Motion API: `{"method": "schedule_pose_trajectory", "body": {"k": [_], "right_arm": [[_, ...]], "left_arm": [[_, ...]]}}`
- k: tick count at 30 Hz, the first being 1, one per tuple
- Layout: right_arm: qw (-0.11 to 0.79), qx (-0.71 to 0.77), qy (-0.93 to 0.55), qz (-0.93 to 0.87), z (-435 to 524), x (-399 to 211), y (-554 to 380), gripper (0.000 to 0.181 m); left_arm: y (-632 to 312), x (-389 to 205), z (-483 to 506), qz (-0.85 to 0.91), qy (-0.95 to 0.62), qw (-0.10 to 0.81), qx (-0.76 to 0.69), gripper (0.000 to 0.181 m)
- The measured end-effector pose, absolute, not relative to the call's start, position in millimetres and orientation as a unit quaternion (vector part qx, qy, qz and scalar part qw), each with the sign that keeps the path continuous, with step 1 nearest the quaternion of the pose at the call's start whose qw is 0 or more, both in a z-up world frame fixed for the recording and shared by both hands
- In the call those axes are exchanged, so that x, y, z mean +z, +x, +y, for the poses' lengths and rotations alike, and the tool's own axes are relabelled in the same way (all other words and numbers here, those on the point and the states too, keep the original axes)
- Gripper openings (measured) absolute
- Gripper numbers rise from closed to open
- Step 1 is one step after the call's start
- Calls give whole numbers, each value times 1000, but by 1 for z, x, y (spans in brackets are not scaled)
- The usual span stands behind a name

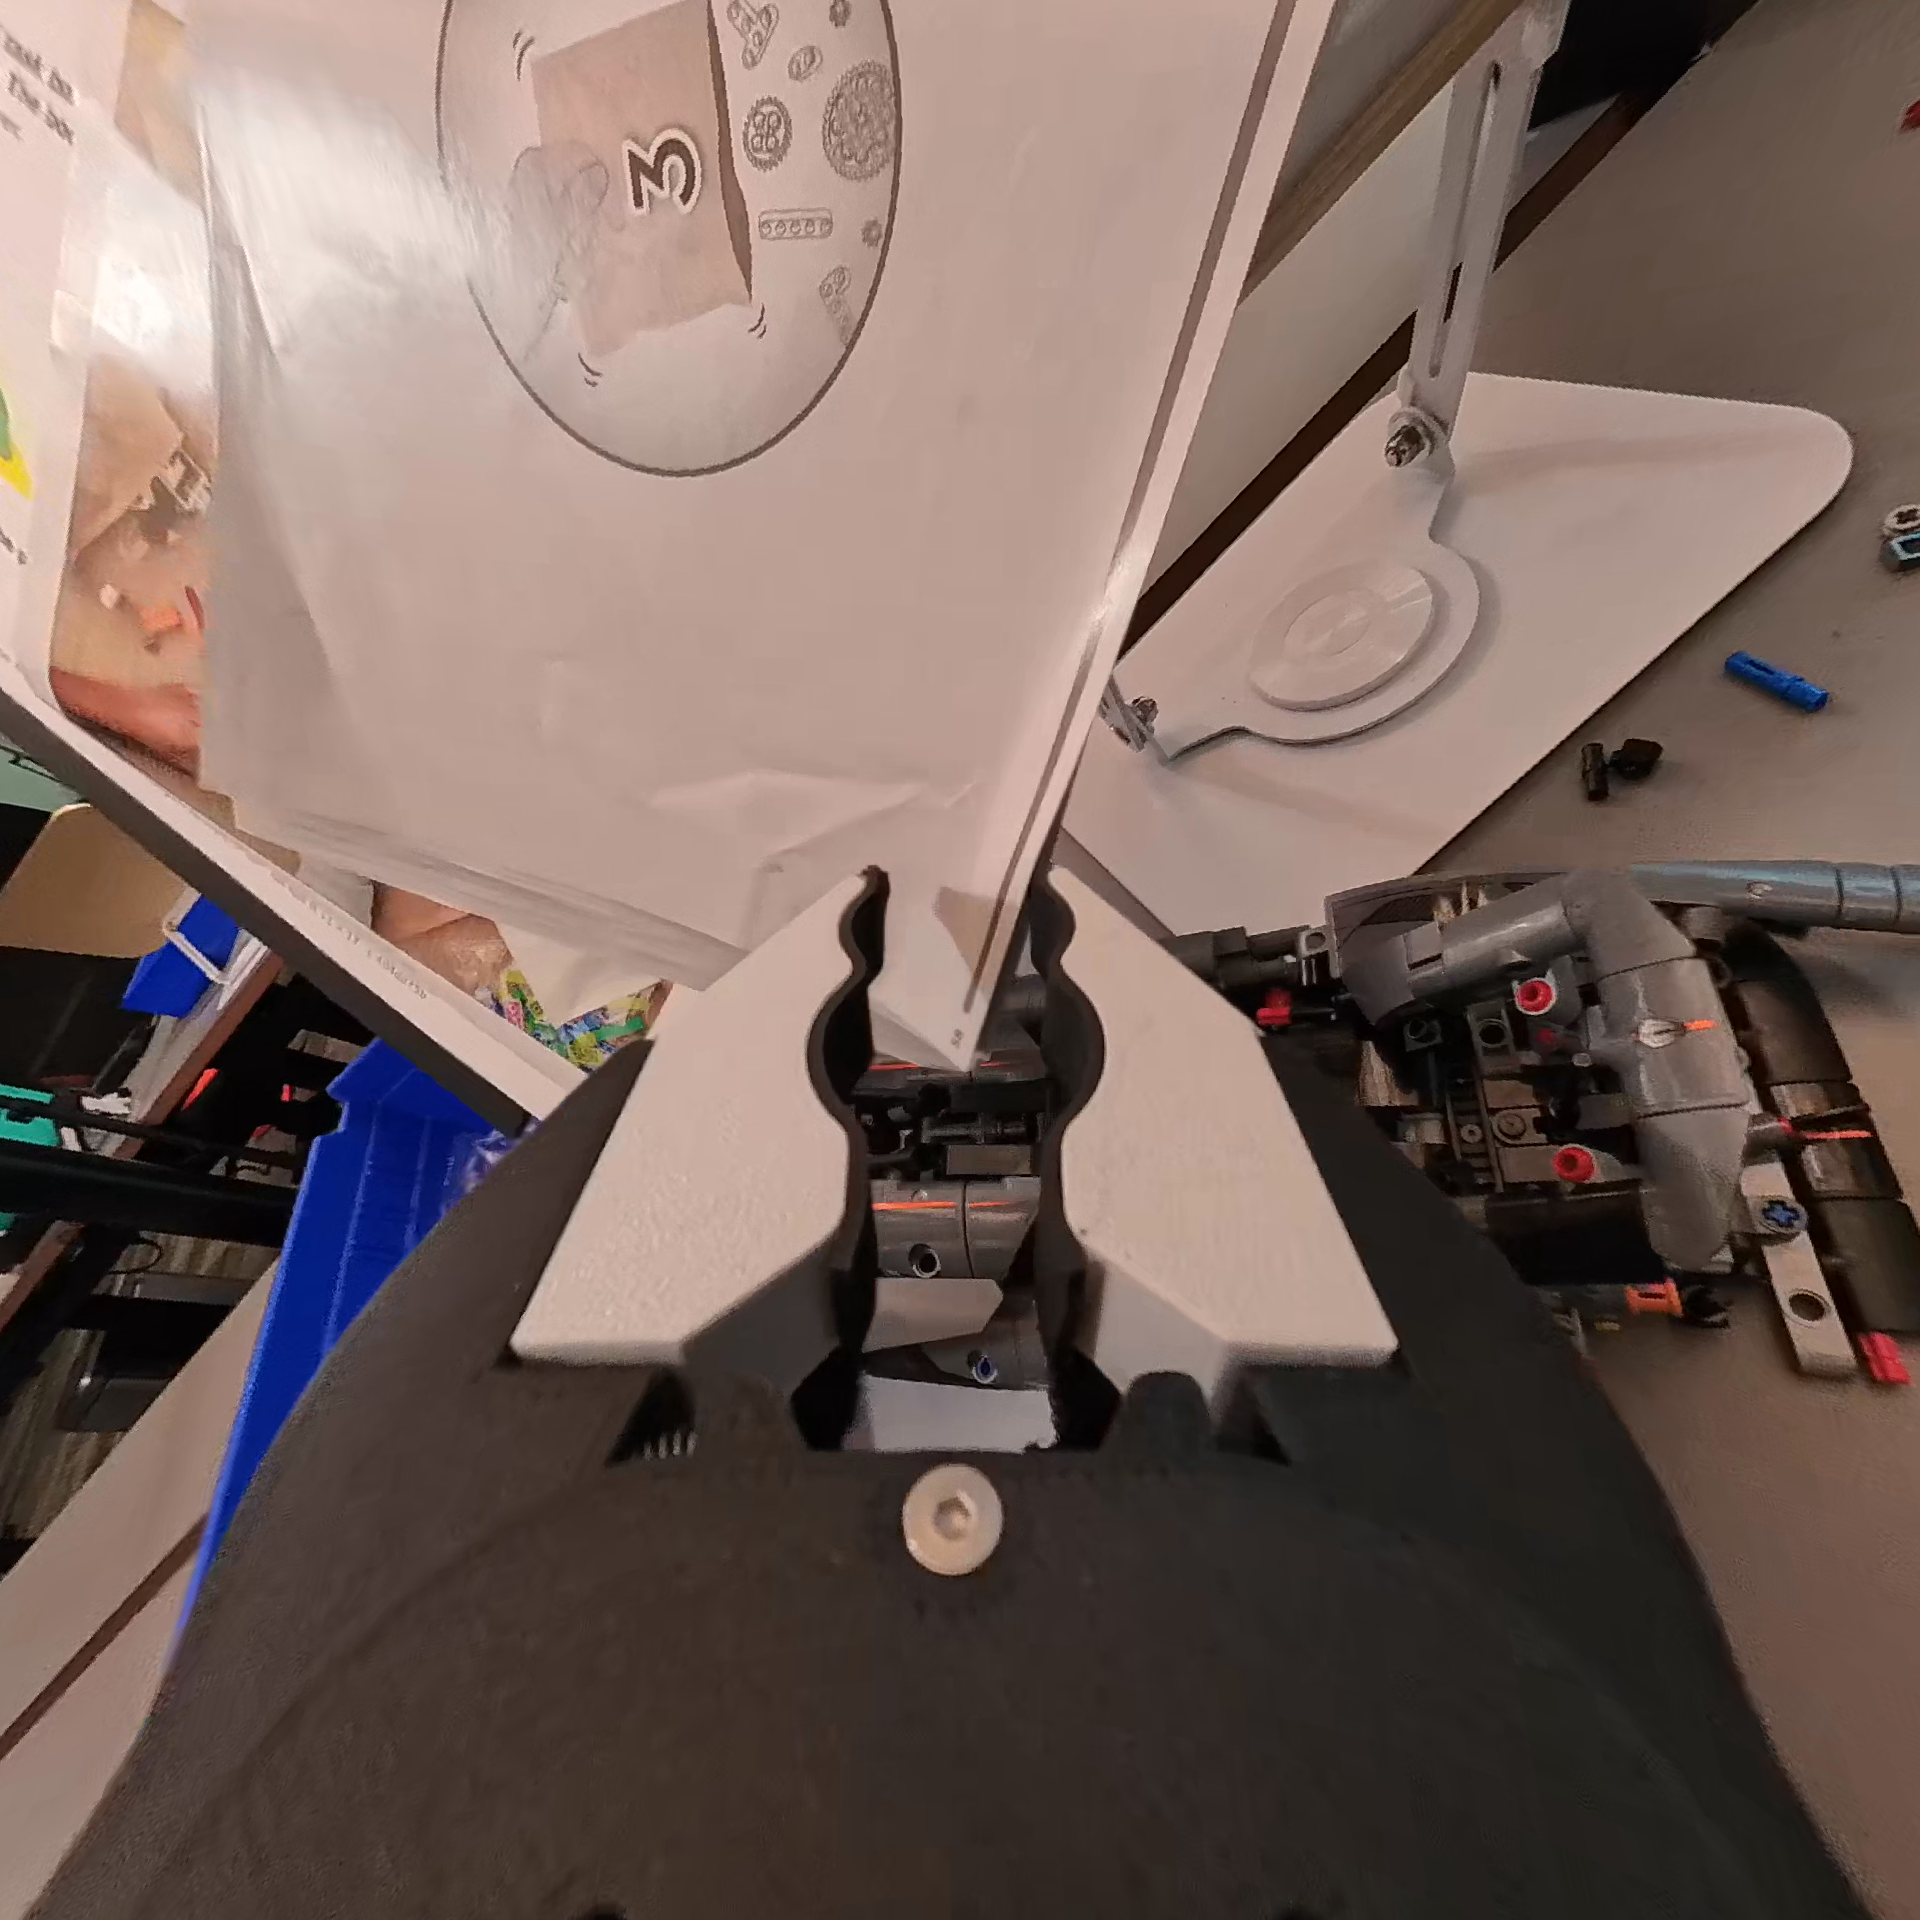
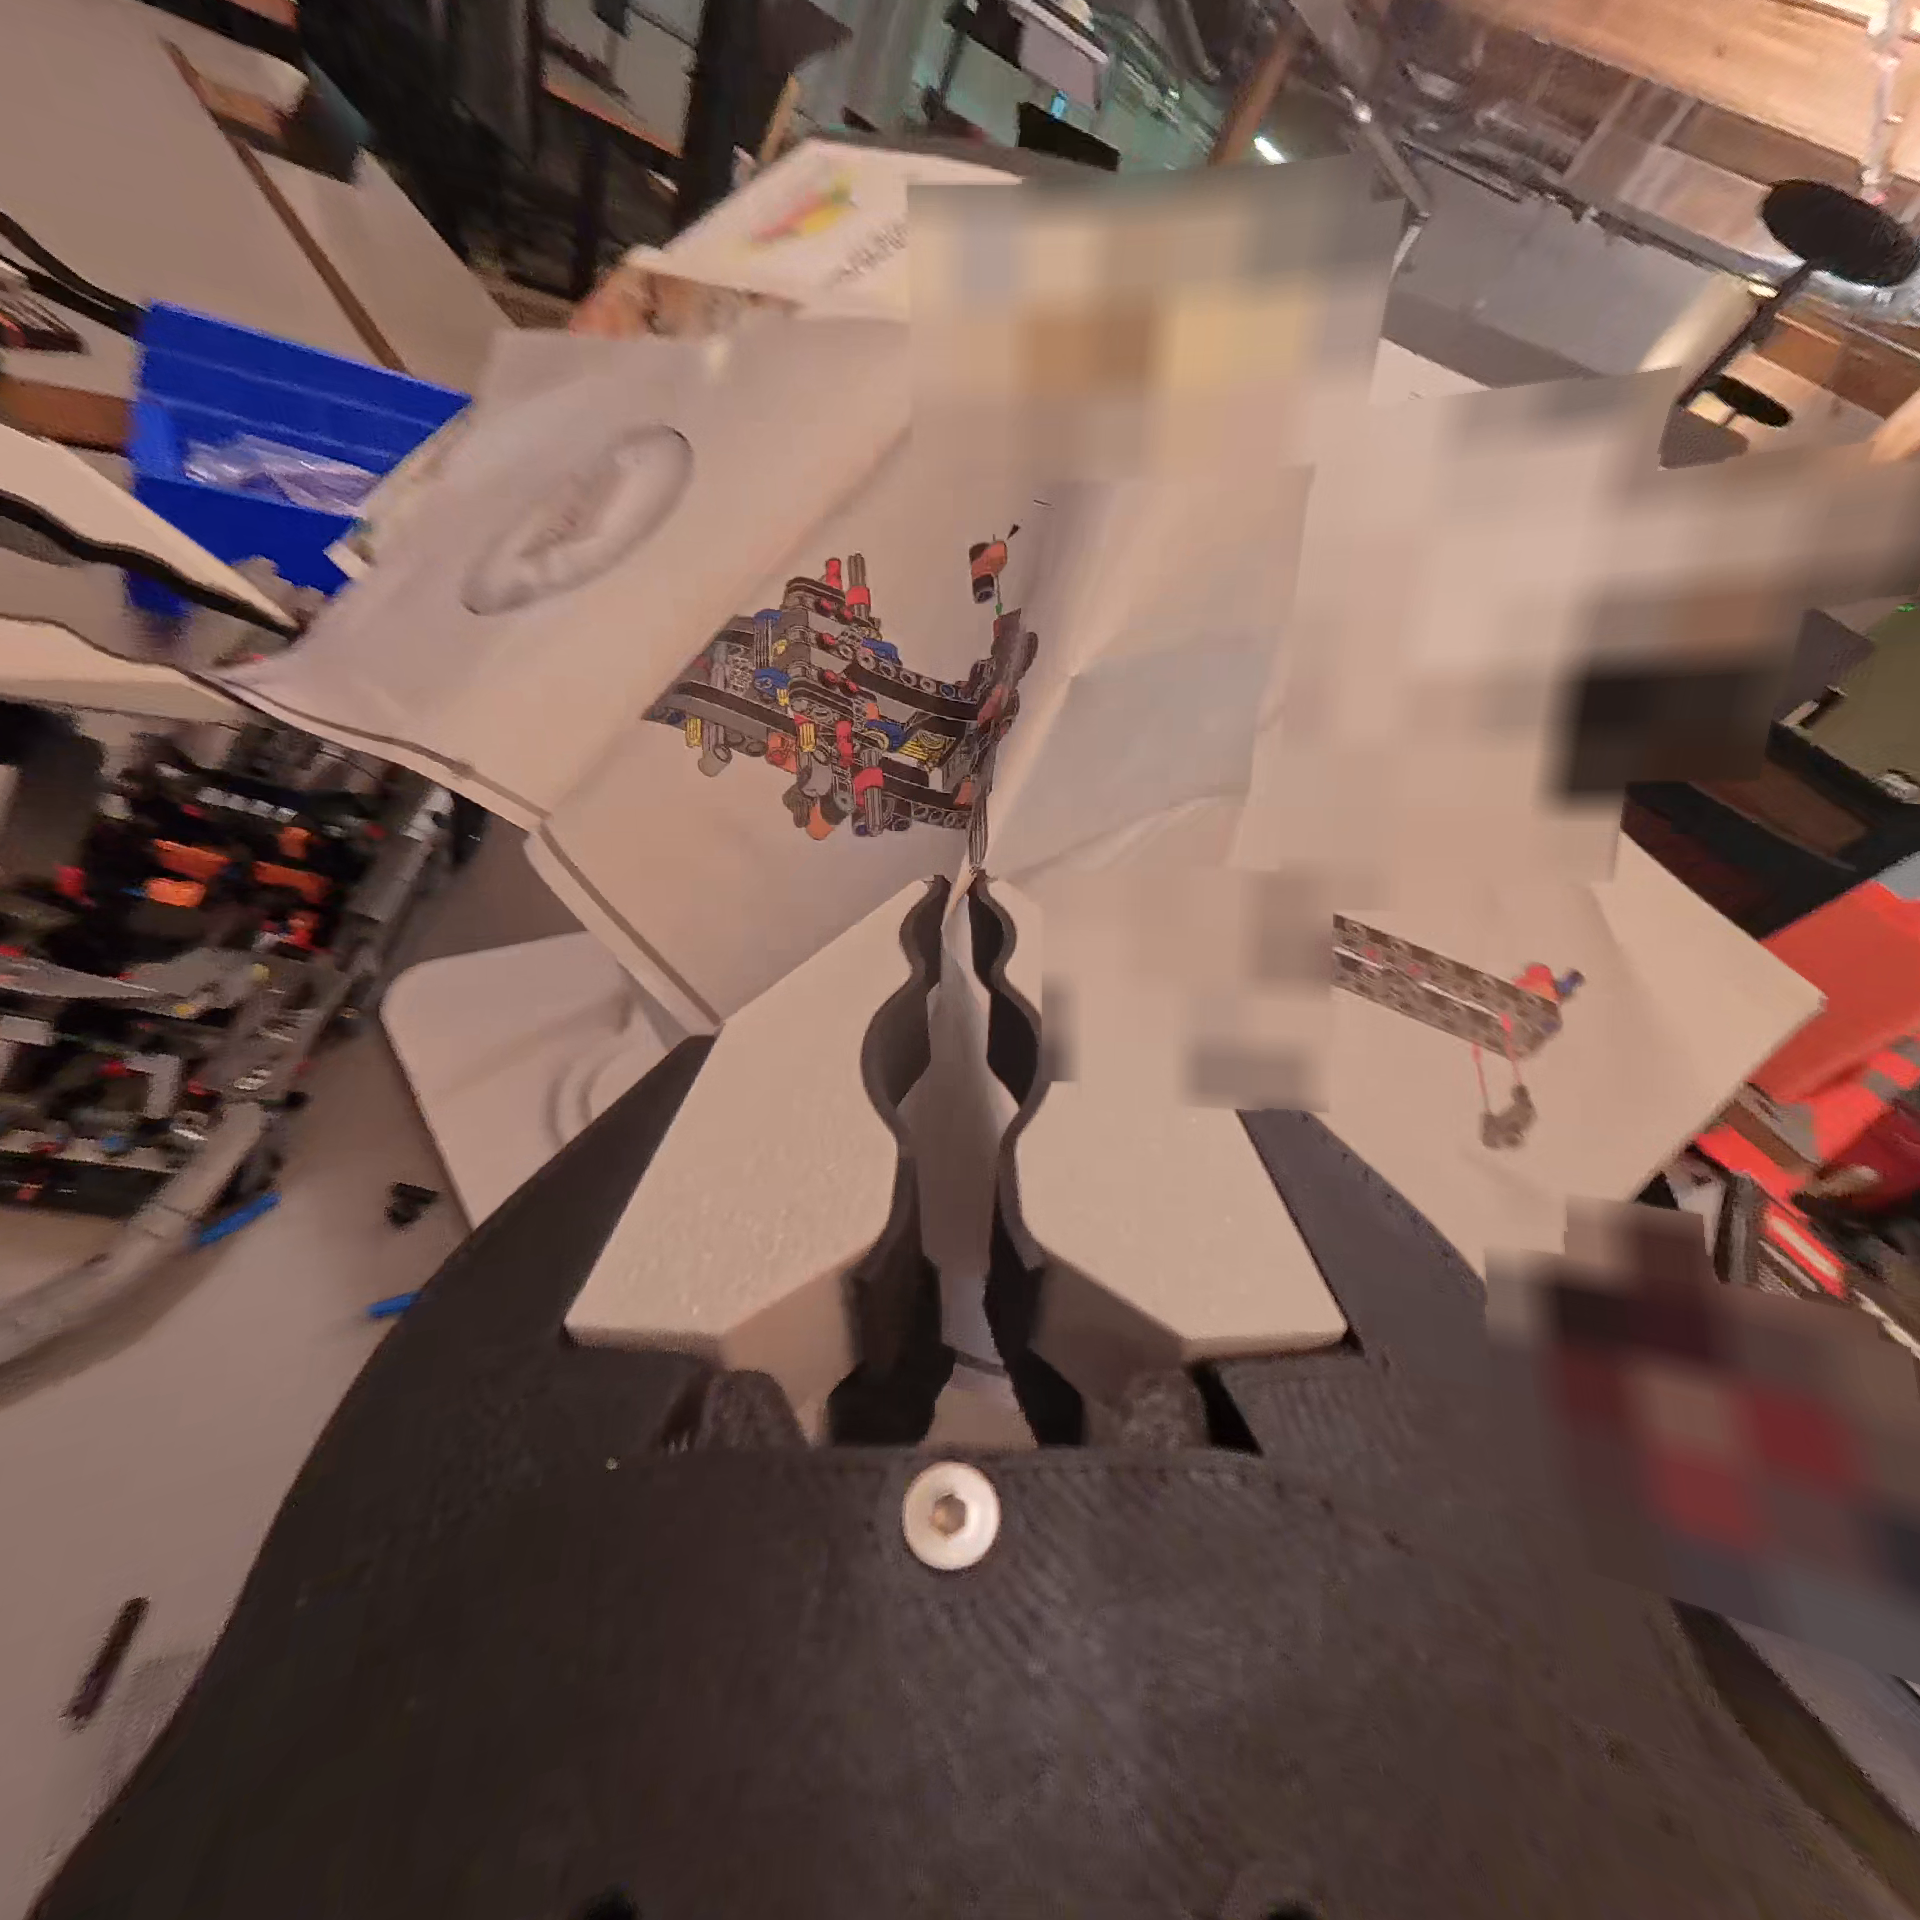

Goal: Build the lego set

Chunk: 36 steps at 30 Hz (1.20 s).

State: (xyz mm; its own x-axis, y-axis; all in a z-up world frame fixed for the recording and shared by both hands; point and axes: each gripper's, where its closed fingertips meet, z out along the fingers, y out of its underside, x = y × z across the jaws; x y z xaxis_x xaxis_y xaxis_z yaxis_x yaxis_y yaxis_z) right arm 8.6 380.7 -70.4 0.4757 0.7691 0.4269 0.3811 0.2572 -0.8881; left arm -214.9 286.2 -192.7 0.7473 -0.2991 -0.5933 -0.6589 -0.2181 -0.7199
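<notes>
The instruction booklet's white page (image 1: 623, 571), printed with a circle drawing, fills the upper left wrist view. Its lower corner hangs in the gap of my left gripper (image 1: 961, 894), whose jaws stand apart. The grey, partly built lego model (image 1: 1610, 1060) lies on the table behind and to the right of that gripper. My right gripper (image 2: 958, 888) is shut on the lower edge of a booklet page (image 2: 810, 707) that shows a coloured build drawing and holds it lifted. The model shows blurred at the left of the right wrist view (image 2: 156, 935).
The booklet's white stand base (image 1: 1507, 582) sits on the grey table. A loose blue pin (image 1: 1777, 681) and a black piece (image 1: 1621, 764) lie to its right. A blue bin (image 1: 384, 1195) stands at the left, also in the right wrist view (image 2: 270, 416). A red box (image 2: 1849, 1039) is at the right. Left tips to right tips: about 30 cm.
</notes>
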Motion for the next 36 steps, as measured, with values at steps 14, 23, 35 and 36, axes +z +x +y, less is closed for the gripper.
{"method": "schedule_pose_trajectory", "body": {"k": [14,23,35,36], "right_arm": [[592,280,-570,-497,341,-59,-24,11],[542,399,-561,-483,313,-53,-43,27],[415,447,-470,-638,214,-93,-90,67],[417,440,-470,-642,215,-96,-90,68]], "left_arm": [[-213,-173,285,305,-740,567,193,55],[-154,-124,267,330,-669,646,158,102],[-110,-103,294,301,-671,666,129,73],[-110,-103,296,295,-672,669,119,63]]}}
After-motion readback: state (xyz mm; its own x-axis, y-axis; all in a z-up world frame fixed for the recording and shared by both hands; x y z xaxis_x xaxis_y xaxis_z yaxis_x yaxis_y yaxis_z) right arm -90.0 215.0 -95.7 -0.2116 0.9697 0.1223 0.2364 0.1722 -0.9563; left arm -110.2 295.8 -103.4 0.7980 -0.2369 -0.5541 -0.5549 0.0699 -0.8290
